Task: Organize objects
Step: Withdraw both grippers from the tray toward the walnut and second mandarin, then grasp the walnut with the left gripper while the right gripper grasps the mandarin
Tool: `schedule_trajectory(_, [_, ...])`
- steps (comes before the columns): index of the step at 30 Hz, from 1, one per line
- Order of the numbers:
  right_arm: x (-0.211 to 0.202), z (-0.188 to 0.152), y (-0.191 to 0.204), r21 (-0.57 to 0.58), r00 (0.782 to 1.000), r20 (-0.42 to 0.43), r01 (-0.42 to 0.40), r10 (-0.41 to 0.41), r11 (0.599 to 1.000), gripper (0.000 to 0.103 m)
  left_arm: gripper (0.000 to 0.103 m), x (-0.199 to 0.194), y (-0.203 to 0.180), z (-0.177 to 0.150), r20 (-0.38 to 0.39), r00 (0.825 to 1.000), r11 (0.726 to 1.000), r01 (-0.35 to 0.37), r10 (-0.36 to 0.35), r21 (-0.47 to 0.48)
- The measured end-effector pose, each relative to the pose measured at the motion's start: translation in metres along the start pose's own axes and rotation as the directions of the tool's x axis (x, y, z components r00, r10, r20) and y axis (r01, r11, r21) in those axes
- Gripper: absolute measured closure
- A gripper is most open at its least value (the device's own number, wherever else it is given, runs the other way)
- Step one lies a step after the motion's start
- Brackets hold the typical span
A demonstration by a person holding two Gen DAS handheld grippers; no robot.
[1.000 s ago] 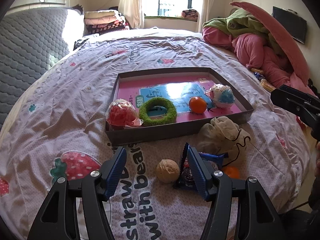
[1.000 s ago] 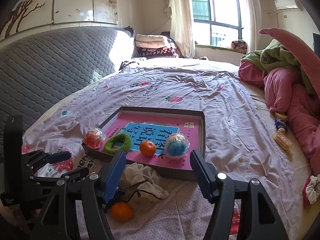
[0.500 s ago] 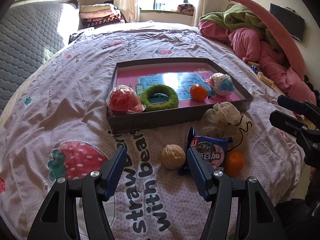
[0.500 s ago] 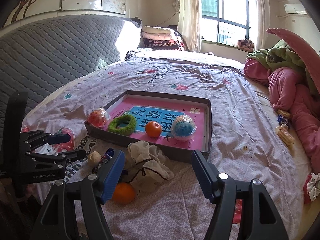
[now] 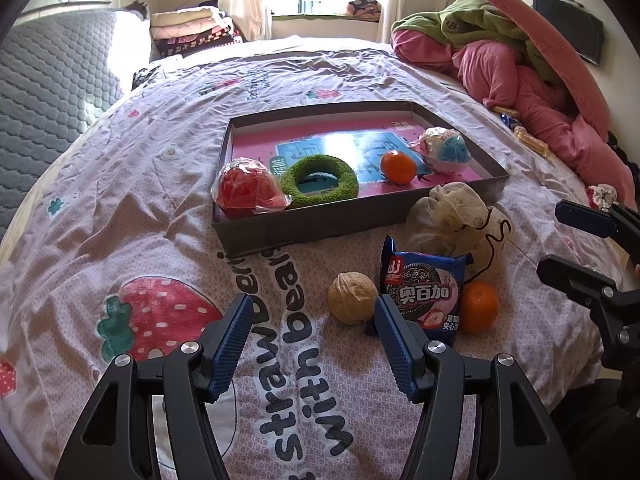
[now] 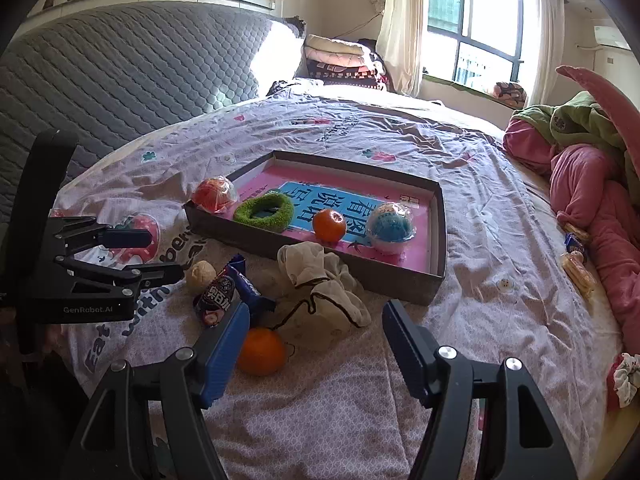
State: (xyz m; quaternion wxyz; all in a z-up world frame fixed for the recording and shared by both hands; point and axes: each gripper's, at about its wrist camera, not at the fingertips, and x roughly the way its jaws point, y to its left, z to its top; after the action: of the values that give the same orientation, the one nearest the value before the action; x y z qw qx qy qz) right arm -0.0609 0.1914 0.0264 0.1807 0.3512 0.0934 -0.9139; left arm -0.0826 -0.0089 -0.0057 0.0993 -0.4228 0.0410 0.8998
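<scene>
Four things lie inside the shallow grey cardboard tray with the pink printed floor (image 5: 320, 228): one red ball in clear wrap (image 5: 248, 190) at its near left corner, one green fuzzy ring (image 5: 319, 178) beside it, one small orange fruit (image 5: 398, 166), and one blue-and-white wrapped ball (image 5: 446, 148) at the right. Four more things lie outside on the strawberry-print bedsheet (image 5: 120, 208), just before the tray: one tan walnut (image 5: 352, 297), one blue cookie packet (image 5: 426, 294) touching it, a second orange fruit (image 5: 478, 307) against the packet's right edge, and one cream drawstring cloth bag (image 5: 452, 216) against the tray wall.

Both grippers stand released, empty. The left gripper (image 5: 312, 338) hovers over the sheet, the walnut just ahead near its right finger. The right gripper (image 6: 316, 344) has the loose orange by its left finger.

Compared with a second ago, the right gripper has sunk closer to the loose orange and bag; nothing on the bed has shifted.
</scene>
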Motion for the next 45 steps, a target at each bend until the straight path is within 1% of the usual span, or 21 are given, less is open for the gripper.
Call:
schedule_trajectory(10, [0.006,-0.014,0.006,-0.027,0.999,-0.048,-0.024,0.023,0.999,0.034,0.038,0.006,-0.005,-0.003,-0.019,1.000,0.999,-0.008,0.009,0.031])
schedule_trajectory(17, [0.008,-0.018,0.007,-0.036,0.998,-0.063,-0.035,0.033,0.999,0.034,0.038,0.011,-0.007,-0.006,-0.036,0.999,0.999,-0.014,0.015,0.047])
schedule_trajectory(24, [0.017,-0.024,0.014,-0.065,0.994,-0.101,-0.043,0.036,0.997,0.034,0.038,0.018,-0.012,-0.007,-0.050,0.998,0.997,-0.034,0.037,0.069])
schedule_trajectory(28, [0.020,-0.026,0.014,-0.069,0.993,-0.108,-0.046,0.038,0.997,0.034,0.038,0.024,-0.012,-0.006,-0.062,0.997,0.996,-0.045,0.050,0.075])
schedule_trajectory(33, [0.026,-0.027,0.014,-0.066,0.991,-0.127,-0.047,0.038,0.997,0.034,0.038,0.031,-0.013,-0.003,-0.083,0.996,0.998,-0.027,0.032,0.063])
schedule_trajectory(39, [0.034,-0.030,0.016,-0.070,0.988,-0.150,-0.058,0.047,0.996,0.034,0.038,0.035,-0.014,-0.001,-0.087,0.996,0.999,-0.017,0.021,0.049])
schedule_trajectory(45, [0.042,-0.031,0.016,-0.061,0.985,-0.160,-0.072,0.062,0.996,0.034,0.038,0.040,-0.008,0.005,-0.098,0.995,1.000,0.024,-0.024,0.002])
